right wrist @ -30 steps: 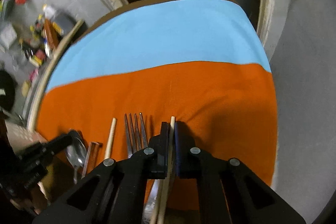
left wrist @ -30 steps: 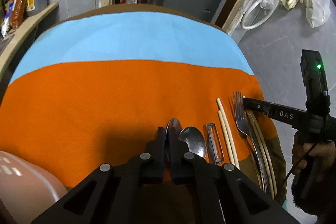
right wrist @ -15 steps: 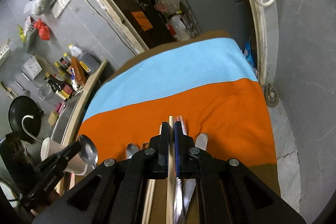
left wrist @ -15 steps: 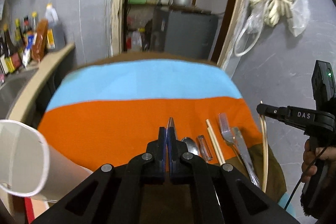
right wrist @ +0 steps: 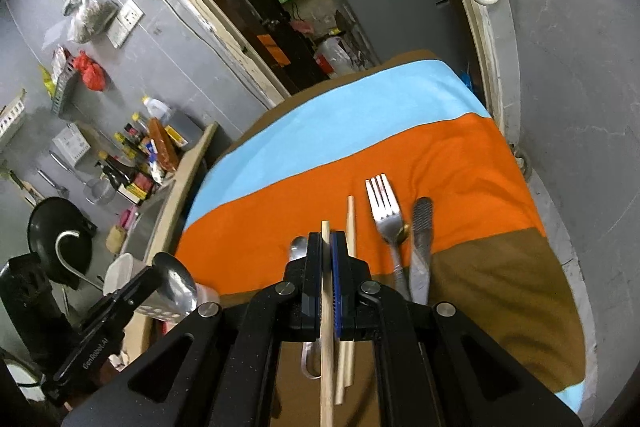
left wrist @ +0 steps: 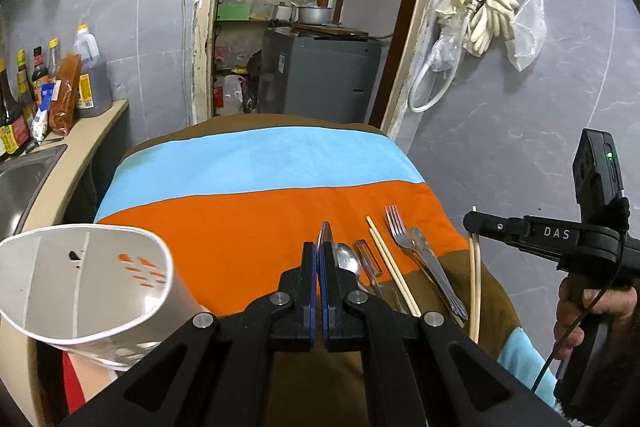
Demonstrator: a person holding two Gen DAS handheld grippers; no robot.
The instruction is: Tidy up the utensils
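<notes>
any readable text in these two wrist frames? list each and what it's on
"DAS": white letters on the side of the right tongs, left wrist view.
"GenRobot.AI": white letters along the body of the left tongs, right wrist view.
Bottle labels on the counter: too small to read.
Orange marks inside the white cup: shapes, not legible text.
Sticker on the grey cabinet: blurred.

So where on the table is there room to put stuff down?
The blue band at the far end is bare, and so is the orange band left of the spoon. The near right corner is crowded: chopstick, fork, knife.
</notes>
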